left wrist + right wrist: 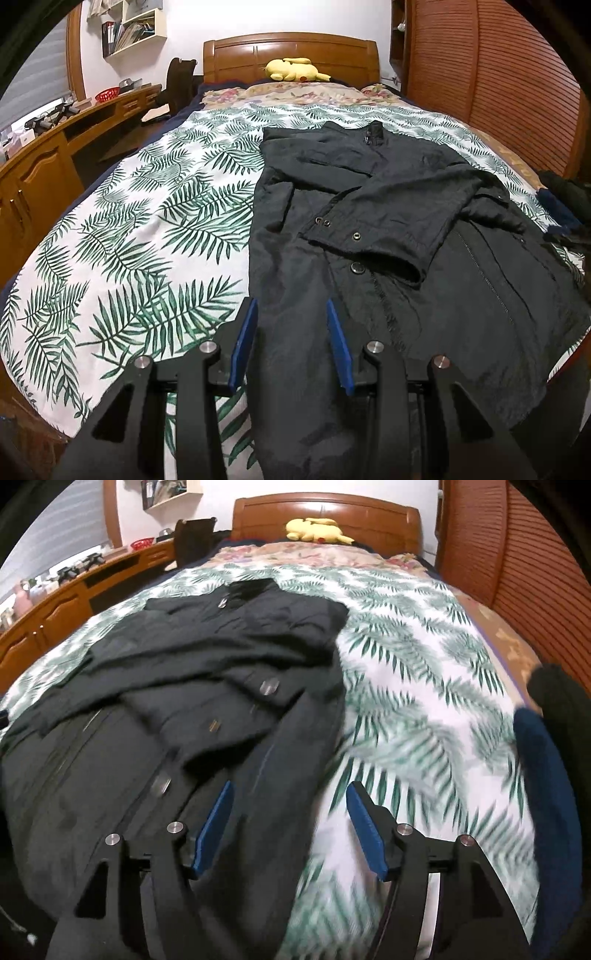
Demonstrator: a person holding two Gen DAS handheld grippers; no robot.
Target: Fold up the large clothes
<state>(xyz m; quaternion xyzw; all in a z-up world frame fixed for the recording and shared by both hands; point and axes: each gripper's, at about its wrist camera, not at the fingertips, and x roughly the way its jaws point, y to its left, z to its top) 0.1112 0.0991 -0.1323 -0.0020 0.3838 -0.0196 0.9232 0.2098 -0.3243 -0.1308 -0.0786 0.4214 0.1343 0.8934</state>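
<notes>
With both sleeves crossed over its chest, the black coat (388,229) lies flat on the bed (147,221) | step: sides folded, hem next | your left gripper (291,314) part-open over its near edge, right gripper (290,805) wide, empty | next: pinch both hem corners.

Your right gripper (290,795) hangs over the right edge of the black jacket (192,686), its blue pads (214,827) spread apart with nothing pressed between them. The jacket lies on the palm-leaf bedspread (424,701) with a sleeve folded across its front, snaps showing. The view is smeared, so the dark bundle (546,746) at your far right is probably more clothing.
</notes>
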